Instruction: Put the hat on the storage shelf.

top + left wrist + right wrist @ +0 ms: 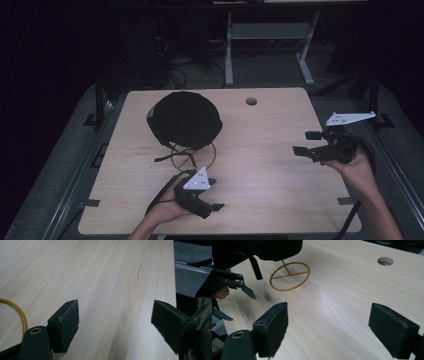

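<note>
A black cap (184, 119) sits on a gold wire stand, whose ring base (192, 156) rests on the wooden table (270, 175). My left gripper (216, 194) is open just in front of the ring, pointing right. In its own view the left gripper (115, 306) has bare wood between the jaws and a bit of the gold ring (22, 315) at the left. My right gripper (303, 142) is open at the table's right side, pointing left. The right gripper (329, 308) faces the ring base (289, 276), the cap (269, 248) and the other gripper (237, 282) farther off.
A round cable hole (251, 101) is near the table's far edge, also seen as the hole (385, 261) in the right gripper view. A strap (165, 157) hangs from the cap. Table legs and cables stand on the dark floor beyond.
</note>
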`<state>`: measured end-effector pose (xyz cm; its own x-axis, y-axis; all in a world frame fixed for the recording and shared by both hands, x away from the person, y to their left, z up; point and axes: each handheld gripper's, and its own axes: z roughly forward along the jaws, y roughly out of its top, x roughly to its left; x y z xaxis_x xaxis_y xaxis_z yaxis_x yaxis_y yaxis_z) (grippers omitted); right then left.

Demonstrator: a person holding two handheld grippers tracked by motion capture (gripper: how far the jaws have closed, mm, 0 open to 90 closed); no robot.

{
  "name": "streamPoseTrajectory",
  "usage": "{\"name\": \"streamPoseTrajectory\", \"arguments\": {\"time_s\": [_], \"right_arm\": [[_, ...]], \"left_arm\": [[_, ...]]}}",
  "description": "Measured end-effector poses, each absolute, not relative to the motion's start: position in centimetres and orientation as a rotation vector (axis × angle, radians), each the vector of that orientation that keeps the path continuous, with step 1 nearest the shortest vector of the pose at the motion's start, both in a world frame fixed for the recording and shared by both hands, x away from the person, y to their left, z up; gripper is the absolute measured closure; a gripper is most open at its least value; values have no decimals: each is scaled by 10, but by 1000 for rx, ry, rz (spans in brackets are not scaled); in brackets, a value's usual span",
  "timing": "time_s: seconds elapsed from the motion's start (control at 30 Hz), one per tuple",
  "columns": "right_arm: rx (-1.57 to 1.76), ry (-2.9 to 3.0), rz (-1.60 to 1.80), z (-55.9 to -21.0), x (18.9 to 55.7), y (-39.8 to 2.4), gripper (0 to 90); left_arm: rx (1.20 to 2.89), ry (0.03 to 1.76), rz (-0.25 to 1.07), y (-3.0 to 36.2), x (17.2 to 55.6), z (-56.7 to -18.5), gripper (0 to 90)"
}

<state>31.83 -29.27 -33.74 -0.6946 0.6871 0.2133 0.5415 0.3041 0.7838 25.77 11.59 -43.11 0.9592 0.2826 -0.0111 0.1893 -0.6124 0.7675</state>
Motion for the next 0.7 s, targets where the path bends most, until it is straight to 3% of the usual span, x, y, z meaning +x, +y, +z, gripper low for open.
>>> {"name": "streamPoseTrajectory", "arguments": {"time_s": [0.7], "right_arm": [[1266, 2378, 1360, -382, 294, -323, 165]], "left_arm": [[2244, 316, 142, 115, 257, -433, 223]]}}
